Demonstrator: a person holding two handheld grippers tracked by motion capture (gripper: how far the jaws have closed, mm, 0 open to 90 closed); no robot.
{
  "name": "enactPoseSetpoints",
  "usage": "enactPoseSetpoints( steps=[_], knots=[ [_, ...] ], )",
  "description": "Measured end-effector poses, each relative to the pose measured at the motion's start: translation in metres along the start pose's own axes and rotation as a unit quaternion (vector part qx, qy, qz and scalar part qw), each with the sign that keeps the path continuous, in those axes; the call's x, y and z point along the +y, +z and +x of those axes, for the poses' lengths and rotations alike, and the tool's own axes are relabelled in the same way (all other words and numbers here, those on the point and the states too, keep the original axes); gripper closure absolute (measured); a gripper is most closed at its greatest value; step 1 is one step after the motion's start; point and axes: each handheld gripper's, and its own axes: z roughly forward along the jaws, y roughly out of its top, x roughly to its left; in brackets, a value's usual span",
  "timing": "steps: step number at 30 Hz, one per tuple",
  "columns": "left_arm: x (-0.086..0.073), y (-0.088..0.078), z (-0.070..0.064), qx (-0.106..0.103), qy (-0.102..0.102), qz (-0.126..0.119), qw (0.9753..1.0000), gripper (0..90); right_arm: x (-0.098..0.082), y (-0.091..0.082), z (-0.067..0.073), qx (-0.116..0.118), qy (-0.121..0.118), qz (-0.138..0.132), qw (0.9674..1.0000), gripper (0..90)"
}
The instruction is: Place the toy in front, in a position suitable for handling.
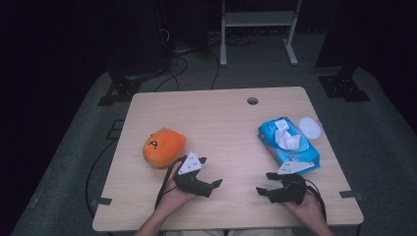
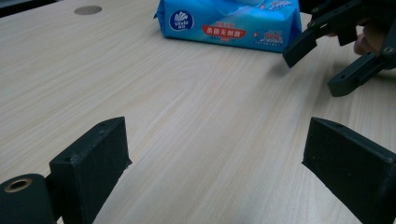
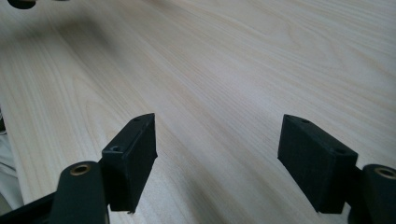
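My left gripper [image 1: 209,172] rests near the table's front edge, just right of an orange plush toy [image 1: 163,146], with its jaws pointing right. In the left gripper view they stand wide apart around my left gripper [image 2: 215,158], over bare wood. My right gripper [image 1: 265,183] lies in front of a blue wet-wipes pack [image 1: 289,142] and points left, facing the other. The right gripper [image 3: 217,158] is open too, with nothing between the jaws. The left gripper view also takes in the wipes pack [image 2: 229,21] and the right gripper [image 2: 327,60], open.
A white round lid [image 1: 310,128] lies beside the wipes pack at the right. The wooden table [image 1: 221,118] has a cable hole [image 1: 252,101] near its far edge. A white frame [image 1: 258,29] and cables stand on the floor behind it.
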Motion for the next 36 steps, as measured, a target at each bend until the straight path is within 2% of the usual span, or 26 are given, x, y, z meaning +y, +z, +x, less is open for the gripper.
enactPoseSetpoints(
  steps=[6,12,15,16,17,19,20,21,22,26,31,33,36],
  knots=[
    [0.008,-0.008,0.004,0.014,0.003,-0.013,0.9998,6.6,-0.001,-0.001,-0.003,0.001,0.006,-0.001,1.0,27.0],
    [0.015,-0.029,0.016,0.035,-0.004,-0.039,0.9986,6.6,0.0,-0.002,0.001,-0.003,0.001,-0.002,1.0,27.5],
    [0.019,-0.041,0.023,0.049,-0.003,-0.051,0.9975,6.7,0.002,-0.001,0.005,-0.005,-0.003,0.001,1.0,27.6],
    [0.02,-0.05,0.028,0.06,-0.009,-0.062,0.9963,6.7,0.002,0.0,0.005,-0.005,-0.003,0.002,1.0,27.6],
    [0.02,-0.05,0.028,0.06,-0.009,-0.062,0.9963,6.7,0.002,0.0,0.005,-0.005,-0.003,0.002,1.0,27.6],
    [0.021,-0.062,0.038,0.081,-0.016,-0.075,0.9938,6.7,0.002,0.001,0.006,-0.007,-0.006,0.007,0.9999,27.5],
    [0.021,-0.062,0.038,0.081,-0.016,-0.075,0.9938,6.7,0.002,0.002,0.006,-0.006,-0.005,0.007,0.9999,27.6],
    [0.02,-0.07,0.046,0.099,-0.023,-0.08,0.9917,6.7,0.002,0.002,0.006,-0.007,-0.005,0.007,0.9999,27.6],
    [0.02,-0.07,0.046,0.099,-0.023,-0.08,0.9917,6.7,0.002,0.002,0.006,-0.007,-0.005,0.007,0.9999,27.6],
    [0.014,-0.084,0.063,0.134,-0.039,-0.089,0.9862,6.7,0.002,0.001,0.006,-0.007,-0.006,0.005,0.9999,27.6],
    [0.003,-0.101,0.085,0.177,-0.066,-0.094,0.9776,6.7,0.001,0.002,0.006,-0.006,-0.006,0.008,0.9999,27.6],
    [-0.003,-0.106,0.093,0.188,-0.078,-0.095,0.9743,6.7,0.001,0.002,0.006,-0.005,-0.006,0.009,0.9999,27.6],
    [-0.012,-0.11,0.103,0.2,-0.096,-0.093,0.9707,6.7,0.001,0.002,0.006,-0.004,-0.006,0.01,0.9999,27.6]
  ],
)
